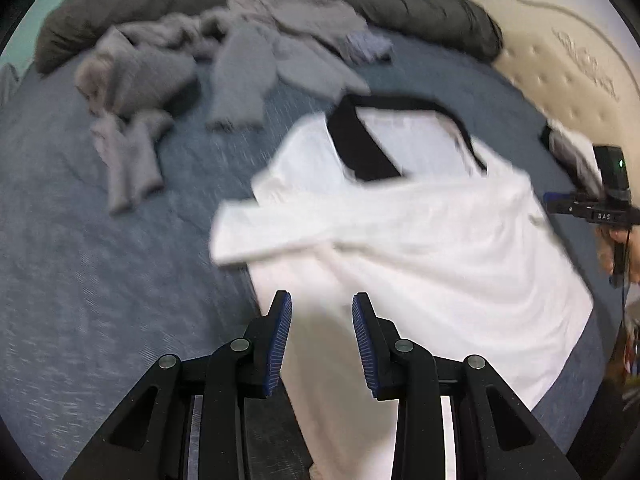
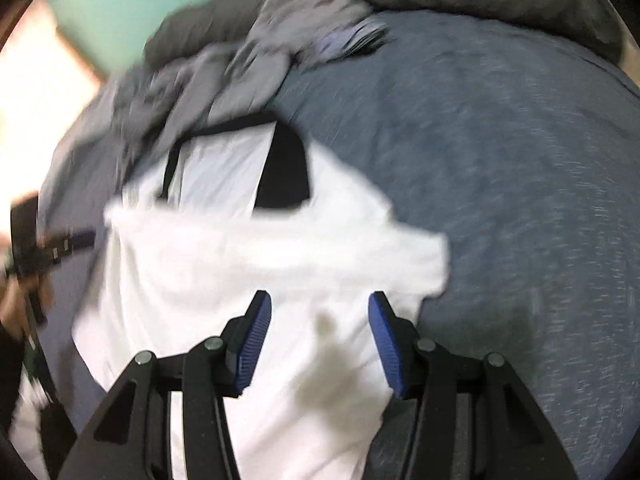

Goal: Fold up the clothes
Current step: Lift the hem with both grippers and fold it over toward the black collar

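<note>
White tee (image 1: 400, 232) lies spread on the bed (image 1: 100, 260), thin, floppy stuff that'll slide and bunch. Left claw (image 1: 322, 336) and right claw (image 2: 320, 340) both gape empty above it; pinch hem corners.

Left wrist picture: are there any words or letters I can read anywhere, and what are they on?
"DAS": small white letters on the black bar of the right gripper at the picture's right edge.
The cream mattress bears stitched marks, too blurred to read.
The white shirt shows no words.
</note>
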`<state>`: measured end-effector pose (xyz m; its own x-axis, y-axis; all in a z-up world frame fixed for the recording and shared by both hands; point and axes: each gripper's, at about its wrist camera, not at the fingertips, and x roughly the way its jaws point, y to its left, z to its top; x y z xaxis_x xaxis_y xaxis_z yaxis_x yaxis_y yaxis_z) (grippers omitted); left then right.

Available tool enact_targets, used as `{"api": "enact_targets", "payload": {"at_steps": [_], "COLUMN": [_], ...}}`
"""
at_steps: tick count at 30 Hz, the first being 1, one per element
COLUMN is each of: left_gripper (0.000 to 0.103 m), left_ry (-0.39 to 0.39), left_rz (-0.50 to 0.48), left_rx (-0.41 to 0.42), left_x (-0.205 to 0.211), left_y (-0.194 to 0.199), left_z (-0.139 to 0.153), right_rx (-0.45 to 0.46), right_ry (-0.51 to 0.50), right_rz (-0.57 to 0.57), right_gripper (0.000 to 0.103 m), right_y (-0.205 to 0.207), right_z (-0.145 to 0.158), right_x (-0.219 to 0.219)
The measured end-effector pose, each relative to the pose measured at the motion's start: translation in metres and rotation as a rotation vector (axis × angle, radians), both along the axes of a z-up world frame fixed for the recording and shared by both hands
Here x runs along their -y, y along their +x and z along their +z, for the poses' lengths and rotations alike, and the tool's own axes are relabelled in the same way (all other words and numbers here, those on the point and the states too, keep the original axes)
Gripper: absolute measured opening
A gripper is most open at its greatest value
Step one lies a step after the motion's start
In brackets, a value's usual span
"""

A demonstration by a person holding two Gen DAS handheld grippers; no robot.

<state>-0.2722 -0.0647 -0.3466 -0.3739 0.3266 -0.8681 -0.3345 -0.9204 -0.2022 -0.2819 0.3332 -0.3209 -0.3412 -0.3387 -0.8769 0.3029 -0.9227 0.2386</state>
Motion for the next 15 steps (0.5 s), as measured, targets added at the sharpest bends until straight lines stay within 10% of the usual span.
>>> {"api": "enact_targets", "payload": {"at_steps": [15], "left_gripper": [0.035], "left_ry": [-0.087], "left_rz": [0.125], "left_rx": [-0.093], "left_x": [0.019], "left_y": [-0.072], "left_z": [-0.005], "right_rx": [-0.036], "right_ry": [0.130], "right_rz": [-0.127], "right_gripper": [0.051], "right_y": [-0.070], "right_z": [-0.026], "right_x": [-0.013]}}
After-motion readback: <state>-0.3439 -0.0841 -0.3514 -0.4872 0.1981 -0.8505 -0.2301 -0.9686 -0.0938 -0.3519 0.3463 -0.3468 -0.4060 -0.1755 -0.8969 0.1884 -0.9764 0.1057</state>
